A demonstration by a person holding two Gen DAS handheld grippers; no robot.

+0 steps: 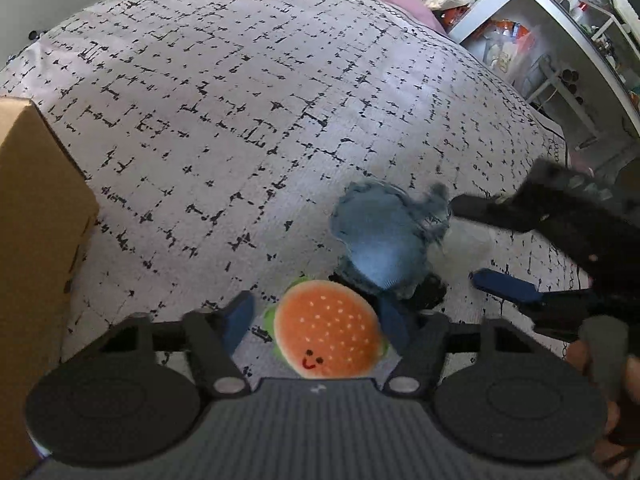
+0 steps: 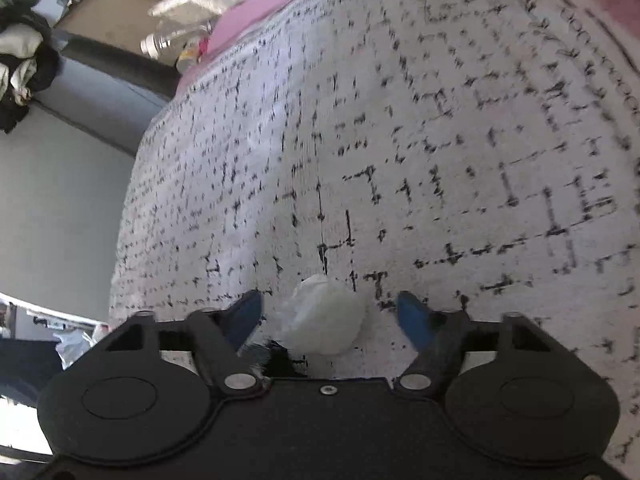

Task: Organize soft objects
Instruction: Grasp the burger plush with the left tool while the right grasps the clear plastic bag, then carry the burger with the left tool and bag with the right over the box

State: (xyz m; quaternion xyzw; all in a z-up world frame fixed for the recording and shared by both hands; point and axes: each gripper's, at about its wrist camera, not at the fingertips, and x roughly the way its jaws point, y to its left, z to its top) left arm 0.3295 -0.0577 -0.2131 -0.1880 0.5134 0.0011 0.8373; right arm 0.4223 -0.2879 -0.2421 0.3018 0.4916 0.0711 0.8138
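Between the two blue fingers of the left gripper (image 1: pixel 316 320) lies the burger plush (image 1: pixel 330 330) — round, orange, with white seed dots and a small red smiling face turned toward the camera. Its jaws stand apart, one finger on each side of the plush; whether the pads already press it I cannot tell, because the right finger is partly hidden behind the toy. The plush has no long axis, so the direction of the squeeze matters little.

Just beyond it, touching or almost touching, lies a blue plush (image 1: pixel 384 240) on the patterned bedspread (image 1: pixel 240 120). The right gripper (image 1: pixel 476 244) comes in from the right side of that view, its two fingers spread around a pale white thing next to the blue plush.

From the right wrist, the white soft ball (image 2: pixel 324 316) sits centred between the blue fingers (image 2: pixel 412 316), with clear cloth visible on both sides, so these jaws are apart and not gripping yet. Each hand is therefore nearer to its own toy, and I judge that both need only to close.

At the left edge a cardboard box (image 1: pixel 36 220) stands on the bed, probably the place for the toys. No brand, label or readable writing shows anywhere.
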